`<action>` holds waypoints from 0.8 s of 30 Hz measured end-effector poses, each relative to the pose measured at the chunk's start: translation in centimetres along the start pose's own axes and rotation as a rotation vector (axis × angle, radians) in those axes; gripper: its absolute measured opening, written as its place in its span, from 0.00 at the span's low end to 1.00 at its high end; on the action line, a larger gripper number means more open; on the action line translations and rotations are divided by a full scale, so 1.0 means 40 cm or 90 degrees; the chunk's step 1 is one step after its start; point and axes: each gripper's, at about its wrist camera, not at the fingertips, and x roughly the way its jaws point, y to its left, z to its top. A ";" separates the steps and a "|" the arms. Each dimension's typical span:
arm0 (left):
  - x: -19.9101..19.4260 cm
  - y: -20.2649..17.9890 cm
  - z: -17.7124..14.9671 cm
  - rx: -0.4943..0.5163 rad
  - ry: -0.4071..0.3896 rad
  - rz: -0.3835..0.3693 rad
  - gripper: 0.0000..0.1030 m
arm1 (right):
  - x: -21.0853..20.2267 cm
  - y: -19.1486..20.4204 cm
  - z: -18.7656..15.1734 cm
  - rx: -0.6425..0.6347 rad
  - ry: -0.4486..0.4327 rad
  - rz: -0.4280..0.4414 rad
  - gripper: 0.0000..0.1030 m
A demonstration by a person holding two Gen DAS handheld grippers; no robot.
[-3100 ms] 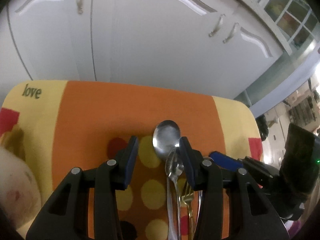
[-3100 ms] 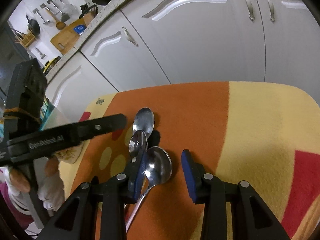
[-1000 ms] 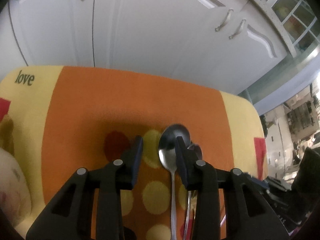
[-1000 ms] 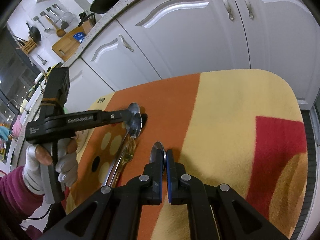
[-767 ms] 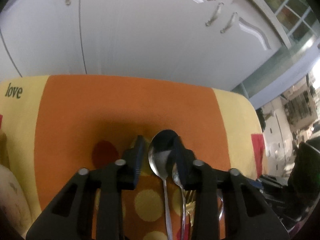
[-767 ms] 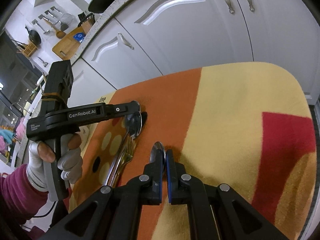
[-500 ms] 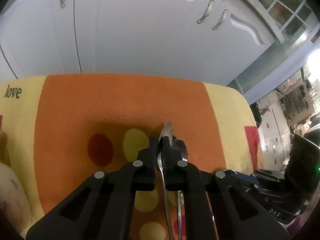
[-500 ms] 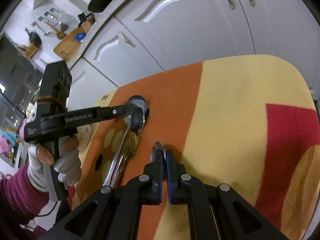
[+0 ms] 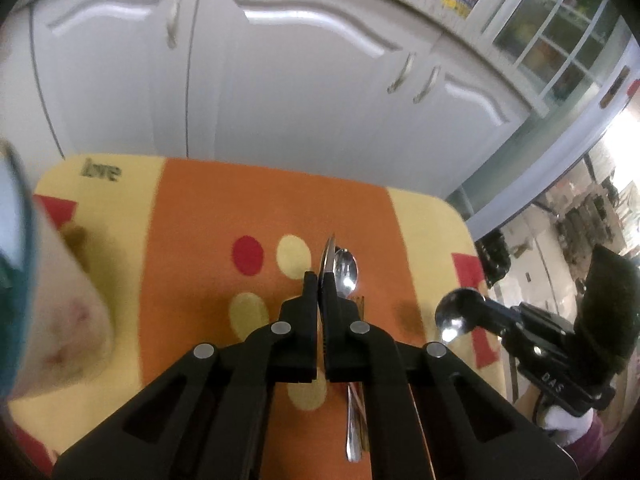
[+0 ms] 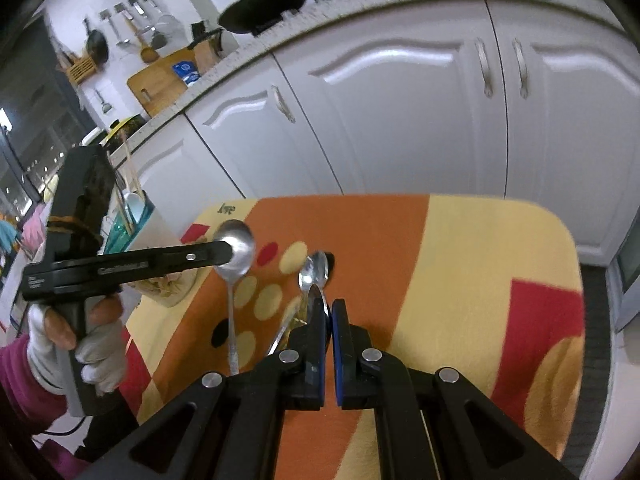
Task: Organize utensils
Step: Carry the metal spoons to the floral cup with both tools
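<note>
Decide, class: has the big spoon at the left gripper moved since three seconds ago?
Yes. The big spoon, flat earlier, now hangs clamped in the left gripper, lifted off the tablecloth.

White cabinets (image 9: 280,92) stand behind the patterned cloth (image 9: 224,216).

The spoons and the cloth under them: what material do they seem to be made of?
Spoons: probably polished steel; silver, with bright mirror-like glints in the bowls. Cloth: apparently a soft, matte woven or fleece fabric, printed orange, yellow and red; it shows no shine, but blur hides the weave.
</note>
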 end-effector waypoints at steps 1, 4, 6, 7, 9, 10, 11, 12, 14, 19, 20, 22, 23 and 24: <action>-0.029 0.002 -0.001 0.001 -0.013 0.001 0.00 | -0.011 0.014 0.007 -0.009 -0.007 0.001 0.03; -0.084 0.006 -0.003 0.002 -0.038 0.007 0.00 | -0.031 0.044 0.023 -0.030 -0.019 -0.002 0.03; -0.131 0.013 -0.005 0.003 -0.057 0.016 0.00 | -0.044 0.070 0.035 -0.046 -0.026 -0.004 0.03; -0.145 0.017 -0.004 0.002 -0.063 0.020 0.00 | -0.052 0.083 0.039 -0.052 -0.030 -0.003 0.03; -0.188 0.030 -0.002 0.001 -0.083 0.029 0.00 | -0.068 0.106 0.049 -0.065 -0.037 0.001 0.03; -0.216 0.042 -0.001 -0.002 -0.095 0.033 0.00 | -0.077 0.118 0.056 -0.069 -0.040 0.007 0.03; -0.233 0.049 0.002 -0.006 -0.103 0.036 0.00 | -0.085 0.129 0.060 -0.074 -0.043 0.011 0.03; -0.250 0.057 0.005 -0.011 -0.111 0.038 0.00 | -0.090 0.139 0.065 -0.079 -0.047 0.013 0.03; -0.296 0.072 0.012 -0.019 -0.131 0.045 0.00 | -0.100 0.163 0.077 -0.090 -0.054 0.018 0.03; -0.392 0.106 0.017 -0.017 -0.169 0.072 0.00 | -0.116 0.238 0.107 -0.123 -0.071 0.035 0.03; -0.407 0.114 0.016 -0.017 -0.175 0.081 0.00 | -0.115 0.258 0.113 -0.131 -0.073 0.039 0.03; -0.430 0.128 0.013 -0.020 -0.182 0.093 0.00 | -0.111 0.279 0.122 -0.141 -0.075 0.044 0.03; -0.440 0.134 0.011 -0.022 -0.186 0.101 0.00 | -0.108 0.291 0.126 -0.145 -0.075 0.047 0.03; -0.451 0.141 0.008 -0.024 -0.189 0.108 0.00 | -0.105 0.305 0.131 -0.151 -0.075 0.050 0.03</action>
